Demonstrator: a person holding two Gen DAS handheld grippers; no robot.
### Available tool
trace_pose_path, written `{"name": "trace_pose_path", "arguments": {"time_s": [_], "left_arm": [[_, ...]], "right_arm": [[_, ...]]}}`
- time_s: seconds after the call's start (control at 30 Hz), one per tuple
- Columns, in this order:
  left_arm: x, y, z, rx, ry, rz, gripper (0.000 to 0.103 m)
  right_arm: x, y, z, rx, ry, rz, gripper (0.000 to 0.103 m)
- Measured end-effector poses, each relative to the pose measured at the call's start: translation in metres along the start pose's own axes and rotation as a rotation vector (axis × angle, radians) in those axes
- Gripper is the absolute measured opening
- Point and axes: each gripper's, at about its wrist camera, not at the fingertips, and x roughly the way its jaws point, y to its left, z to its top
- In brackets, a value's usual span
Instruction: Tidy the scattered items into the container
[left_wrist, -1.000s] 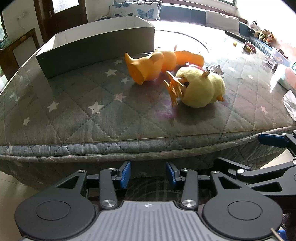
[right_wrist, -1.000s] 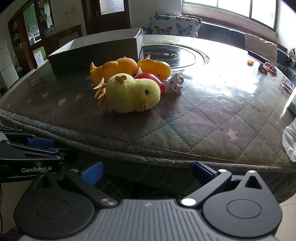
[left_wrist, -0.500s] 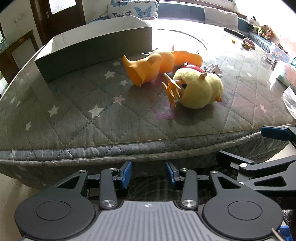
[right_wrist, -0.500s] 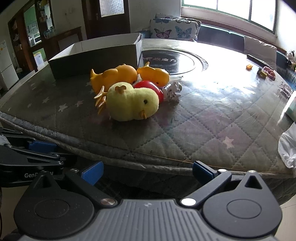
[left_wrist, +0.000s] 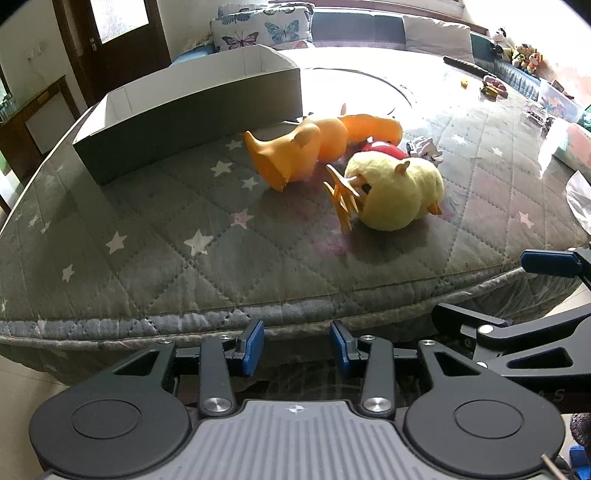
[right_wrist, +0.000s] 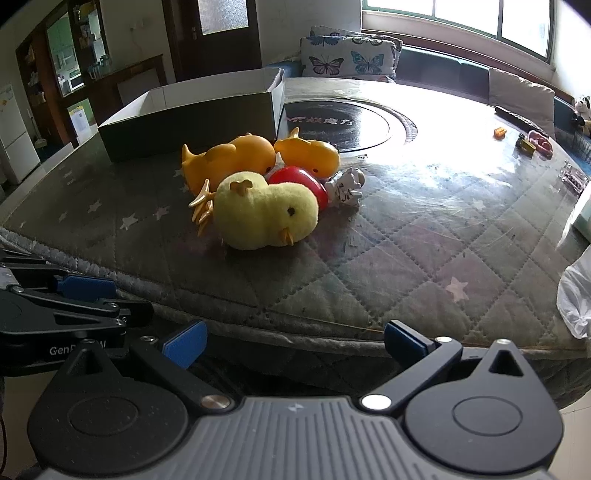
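Note:
A yellow plush chick (left_wrist: 397, 195) (right_wrist: 264, 212) lies on the quilted table beside two orange rubber ducks (left_wrist: 291, 155) (right_wrist: 229, 158), a red toy (right_wrist: 299, 182) and a small white toy (right_wrist: 345, 188). An open grey cardboard box (left_wrist: 184, 110) (right_wrist: 192, 110) stands behind them. My left gripper (left_wrist: 297, 347) is open and empty at the table's near edge, jaws partly apart. My right gripper (right_wrist: 293, 341) is wide open and empty below the table's edge, right of the left one.
The round table (right_wrist: 424, 229) has a quilted star cover and a dark turntable (right_wrist: 343, 122) in the middle. Small toys (right_wrist: 532, 142) lie far right. A white plastic bag (right_wrist: 576, 295) sits at the right edge. A sofa with cushions stands behind.
Both grippers have risen and moved slightly towards the table, so the toys look nearer. Jaw openings are unchanged. The toys have not moved.

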Motion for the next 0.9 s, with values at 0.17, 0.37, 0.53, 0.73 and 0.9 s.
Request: {"name": "trace_pose_path", "arguments": {"time_s": [0.17,0.37,0.53,0.73,0.9], "left_arm": [[0.001,0.001,0.003,0.000,0.002,0.000,0.042],[0.002,0.002,0.006,-0.002,0.002,-0.003,0.042],[0.003,0.004,0.008,-0.006,0.000,-0.006,0.042],[0.005,0.007,0.010,-0.011,0.001,-0.010,0.042],[0.005,0.008,0.012,-0.013,0.001,-0.009,0.042]], "right_arm": [[0.001,-0.001,0.002,0.003,0.004,0.003,0.103],[0.002,0.000,0.005,0.002,0.004,0.002,0.103],[0.003,0.000,0.007,0.002,0.001,0.002,0.103],[0.005,0.001,0.010,-0.001,0.002,0.001,0.103],[0.007,0.001,0.012,0.000,0.002,0.004,0.103]]}}
